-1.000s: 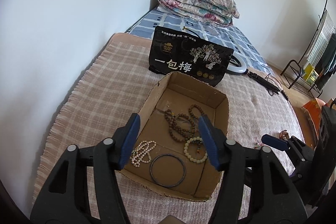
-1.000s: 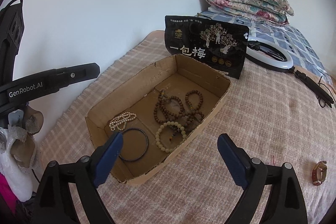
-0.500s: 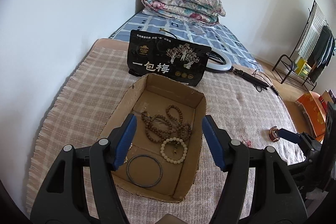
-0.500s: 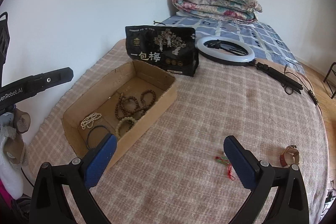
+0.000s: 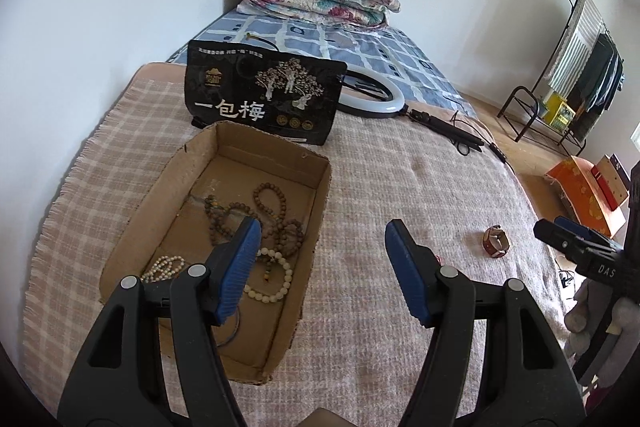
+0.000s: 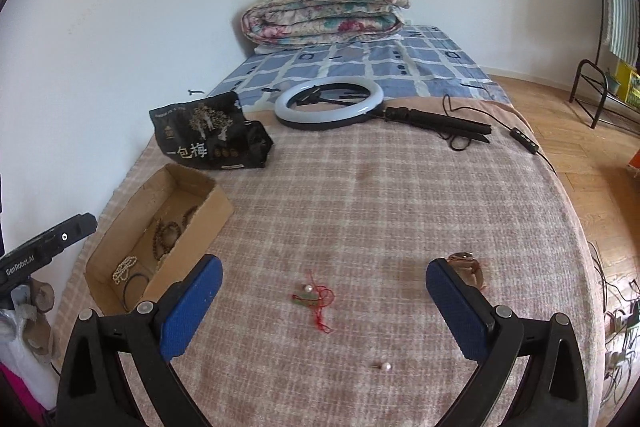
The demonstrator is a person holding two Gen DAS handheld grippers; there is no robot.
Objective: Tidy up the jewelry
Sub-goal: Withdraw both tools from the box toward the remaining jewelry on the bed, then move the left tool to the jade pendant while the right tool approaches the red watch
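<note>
A shallow cardboard box lies on the checked blanket; inside are brown bead strands, a cream bead bracelet, a pearl strand and a dark bangle, partly hidden. My left gripper hangs open and empty above the box's right wall. My right gripper is open and empty over a red-cord pendant with a pearl. A brown-strap watch lies by its right finger. A loose pearl earring sits nearer the camera.
A black snack bag stands behind the box. Beyond it lie a ring light with stand and cable, and a folded floral quilt. A white wall runs along the left. The bed's edge falls to wooden floor on the right.
Both grippers have swung rightward. The left one went from over the box's middle to its right wall. The right one left the box and now frames the pendant and watch.
</note>
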